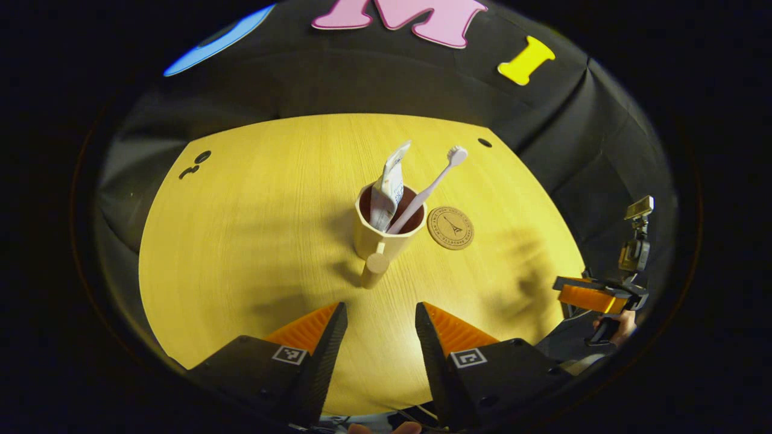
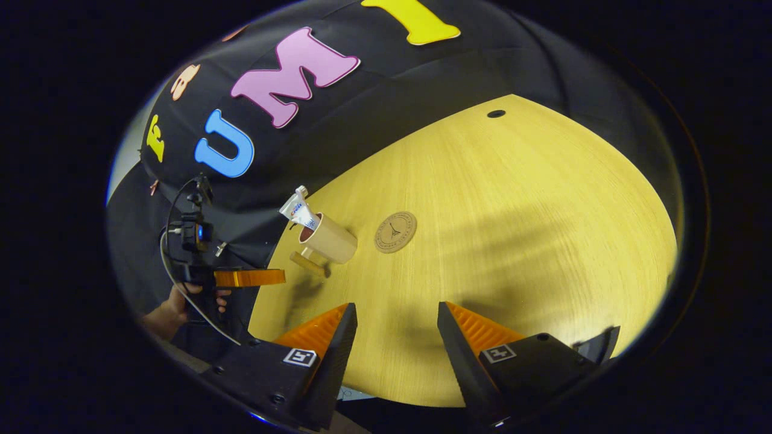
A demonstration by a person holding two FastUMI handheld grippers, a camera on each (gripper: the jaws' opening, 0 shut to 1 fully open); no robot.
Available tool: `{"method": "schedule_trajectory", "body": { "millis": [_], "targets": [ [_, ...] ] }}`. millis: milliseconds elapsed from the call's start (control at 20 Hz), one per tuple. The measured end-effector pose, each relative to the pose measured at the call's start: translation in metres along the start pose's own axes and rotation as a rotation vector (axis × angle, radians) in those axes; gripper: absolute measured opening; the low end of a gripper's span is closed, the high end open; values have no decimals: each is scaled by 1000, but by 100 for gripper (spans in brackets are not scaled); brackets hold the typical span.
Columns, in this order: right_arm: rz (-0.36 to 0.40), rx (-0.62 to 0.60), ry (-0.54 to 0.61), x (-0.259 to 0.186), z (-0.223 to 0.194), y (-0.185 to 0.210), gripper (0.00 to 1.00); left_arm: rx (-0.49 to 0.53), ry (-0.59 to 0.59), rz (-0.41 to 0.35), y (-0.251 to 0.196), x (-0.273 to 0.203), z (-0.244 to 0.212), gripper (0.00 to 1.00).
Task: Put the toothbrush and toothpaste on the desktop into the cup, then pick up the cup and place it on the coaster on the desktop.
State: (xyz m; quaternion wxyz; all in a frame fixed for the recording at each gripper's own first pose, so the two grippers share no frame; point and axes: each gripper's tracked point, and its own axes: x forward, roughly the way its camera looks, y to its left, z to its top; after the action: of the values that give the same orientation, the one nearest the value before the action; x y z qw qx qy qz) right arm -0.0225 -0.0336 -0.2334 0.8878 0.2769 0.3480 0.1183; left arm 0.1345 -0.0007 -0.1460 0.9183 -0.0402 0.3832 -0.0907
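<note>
Our left tool (image 1: 380, 313), fingers apart, faces the rigid, top-heavy cup (image 1: 386, 232); we judge its near handle (image 1: 375, 269) the best grip.

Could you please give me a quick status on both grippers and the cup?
Left gripper and right gripper: jaws open, empty. Toothbrush and toothpaste in cup. Cup beside coaster, not on it. Path unobstructed.

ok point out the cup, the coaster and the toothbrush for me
cup (image 1: 369, 240): left gripper view, on its outer wall below the rim
coaster (image 1: 450, 228): left gripper view, on its flat top face
toothbrush (image 1: 456, 155): left gripper view, on its bristle head
</note>
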Motion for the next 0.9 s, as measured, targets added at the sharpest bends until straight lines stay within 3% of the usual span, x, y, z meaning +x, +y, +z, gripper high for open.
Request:
{"method": "schedule_trajectory", "body": {
  "millis": [500,900],
  "targets": [
    [-156,188,-87,-55,-10,-73,84,71,113,72,16,61,20,71],
    [-188,249,-122,-72,-17,-94,84,134,175,69,9,95,25,64]
  ]
}}
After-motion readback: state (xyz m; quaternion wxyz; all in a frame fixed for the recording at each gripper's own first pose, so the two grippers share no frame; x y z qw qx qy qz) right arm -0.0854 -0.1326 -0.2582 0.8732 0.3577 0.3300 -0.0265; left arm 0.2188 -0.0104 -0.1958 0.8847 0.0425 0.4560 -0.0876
